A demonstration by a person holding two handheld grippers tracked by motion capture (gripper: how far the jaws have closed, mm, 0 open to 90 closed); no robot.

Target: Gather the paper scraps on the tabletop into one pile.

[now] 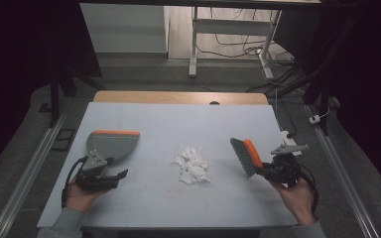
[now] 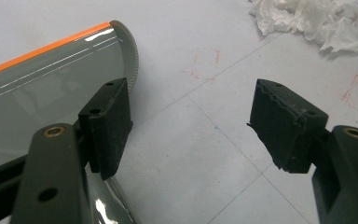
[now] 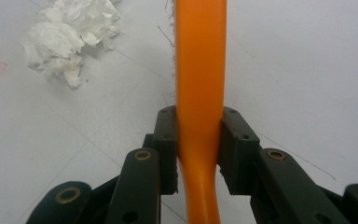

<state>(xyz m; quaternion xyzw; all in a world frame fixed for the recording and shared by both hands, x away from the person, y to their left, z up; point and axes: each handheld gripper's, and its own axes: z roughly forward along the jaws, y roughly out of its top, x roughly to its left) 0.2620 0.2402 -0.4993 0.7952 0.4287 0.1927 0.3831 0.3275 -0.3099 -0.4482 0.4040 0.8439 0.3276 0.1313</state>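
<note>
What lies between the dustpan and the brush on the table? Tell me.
In the high view, a pile of crumpled white paper lies between the dustpan and the brush; bare table on either side of it.

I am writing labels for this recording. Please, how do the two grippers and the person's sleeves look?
Both grippers are dark, almost black. The left gripper and the right gripper each carry a grey three-cornered plate on top and trail a black cable. Each jaw arm shows brass-coloured rivets and ends in a blocky black pad with small holes; the left gripper's pad edges look worn. The sleeves are greyish.
</note>
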